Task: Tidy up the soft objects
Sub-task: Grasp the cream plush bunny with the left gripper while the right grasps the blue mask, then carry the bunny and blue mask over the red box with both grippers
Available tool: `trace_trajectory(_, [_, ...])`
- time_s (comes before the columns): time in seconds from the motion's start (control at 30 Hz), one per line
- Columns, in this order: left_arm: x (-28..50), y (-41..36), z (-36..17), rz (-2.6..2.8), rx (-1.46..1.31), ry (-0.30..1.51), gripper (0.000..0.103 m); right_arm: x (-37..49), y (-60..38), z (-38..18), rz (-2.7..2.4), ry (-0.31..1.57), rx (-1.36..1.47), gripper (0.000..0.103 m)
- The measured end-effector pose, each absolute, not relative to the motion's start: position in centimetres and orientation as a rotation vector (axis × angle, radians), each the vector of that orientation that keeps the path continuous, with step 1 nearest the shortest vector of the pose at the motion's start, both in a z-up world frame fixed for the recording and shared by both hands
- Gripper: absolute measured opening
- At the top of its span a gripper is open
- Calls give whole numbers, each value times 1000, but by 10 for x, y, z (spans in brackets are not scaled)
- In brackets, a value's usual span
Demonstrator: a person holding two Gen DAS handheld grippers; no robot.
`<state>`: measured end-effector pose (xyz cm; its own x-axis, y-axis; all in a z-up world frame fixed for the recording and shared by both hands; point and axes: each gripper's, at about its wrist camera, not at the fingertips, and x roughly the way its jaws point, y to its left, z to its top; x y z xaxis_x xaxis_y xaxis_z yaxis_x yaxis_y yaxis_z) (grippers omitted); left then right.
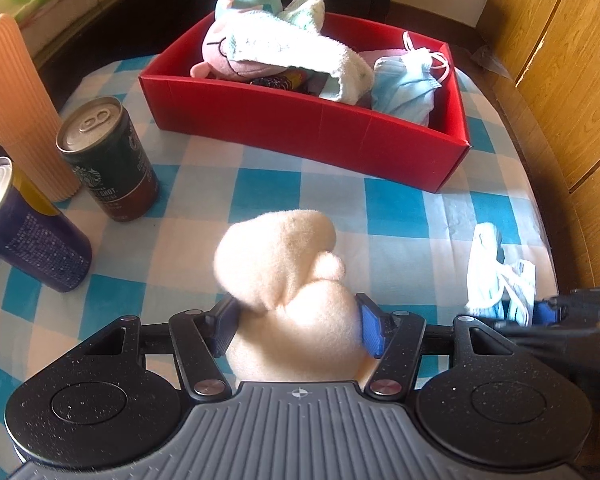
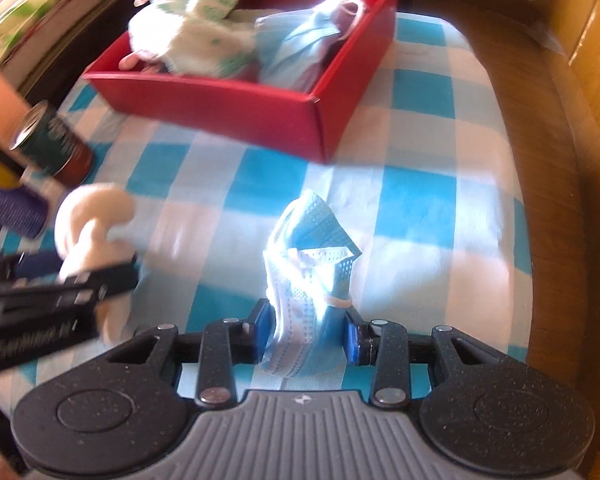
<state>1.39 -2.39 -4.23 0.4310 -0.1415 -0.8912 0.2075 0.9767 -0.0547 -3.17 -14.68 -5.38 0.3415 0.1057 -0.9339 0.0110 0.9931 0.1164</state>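
Red box (image 1: 300, 128): lying straight ahead of both grippers.
Left gripper (image 1: 296, 326): squeezing the cream plush (image 1: 284, 276).
Right gripper (image 2: 306, 334): pinching the blue mask (image 2: 308, 264), sitting slightly nearer the box.

Cream plush (image 1: 284, 264), light-blue mask (image 2: 312, 264), red box (image 1: 308, 128), blue-white checked cloth (image 1: 268, 184), dark green-brown can (image 1: 112, 160), navy can (image 1: 32, 236), peach ribbed cylinder (image 1: 16, 100).
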Motion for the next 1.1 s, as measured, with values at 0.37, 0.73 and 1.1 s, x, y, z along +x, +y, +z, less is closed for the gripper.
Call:
trace_trajectory(0.37, [-1, -27, -5, -234, 91, 1033, 61, -63, -137, -15, 112, 1159, 61, 14])
trace_trajectory(0.73, [-2, -32, 73, -234, 112, 876, 61, -53, -133, 70, 99, 981, 67, 14])
trace_trajectory(1.1, [13, -47, 129, -215, 154, 763, 60, -35, -137, 131, 66, 860, 60, 14])
